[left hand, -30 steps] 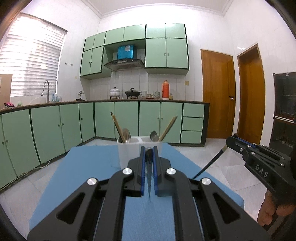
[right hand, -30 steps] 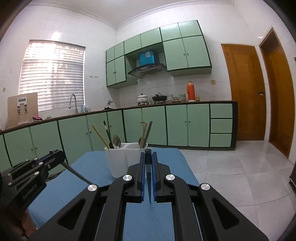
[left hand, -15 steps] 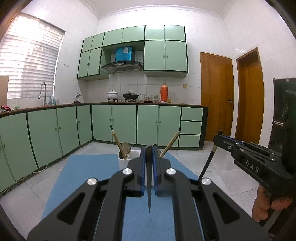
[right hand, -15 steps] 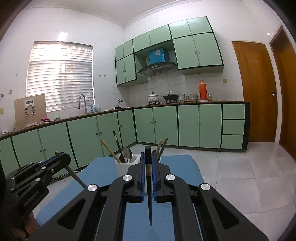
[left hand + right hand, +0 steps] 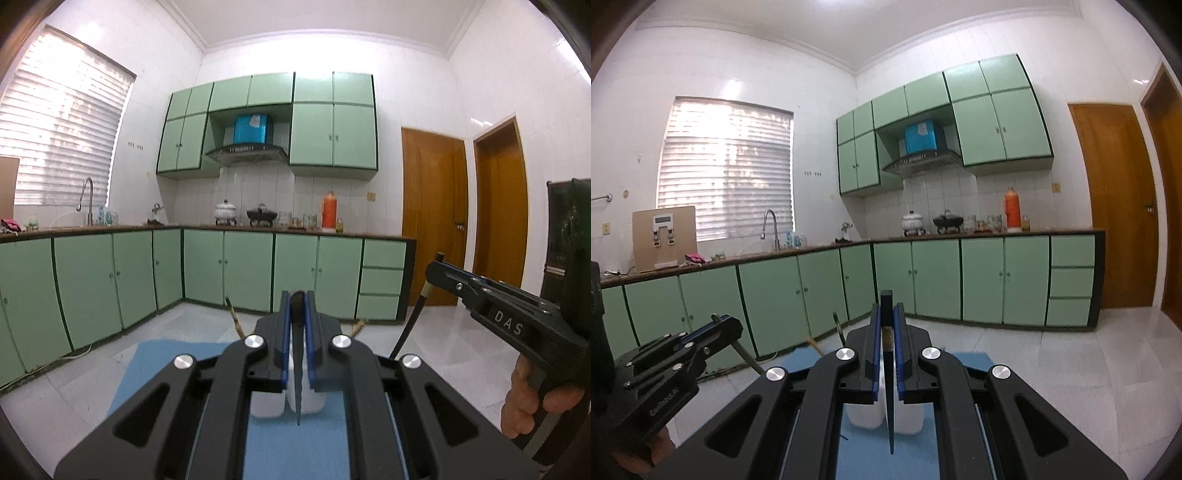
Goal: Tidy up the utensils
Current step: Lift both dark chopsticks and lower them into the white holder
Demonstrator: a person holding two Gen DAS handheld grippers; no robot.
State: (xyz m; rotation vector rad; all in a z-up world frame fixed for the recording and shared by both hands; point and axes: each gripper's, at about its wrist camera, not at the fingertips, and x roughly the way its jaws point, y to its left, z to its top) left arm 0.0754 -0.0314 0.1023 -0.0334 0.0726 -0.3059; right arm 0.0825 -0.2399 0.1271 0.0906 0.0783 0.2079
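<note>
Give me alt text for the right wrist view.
The right gripper is shut on a dark chopstick hanging above a white utensil holder on a blue mat; the left gripper holds another at left.

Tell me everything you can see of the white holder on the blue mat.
The holder is a white, plastic-looking container of two side-by-side compartments, upright on the blue mat. The shut right gripper and the dark chopstick it holds hide most of it. Utensil handles stick up from behind the gripper.
</note>
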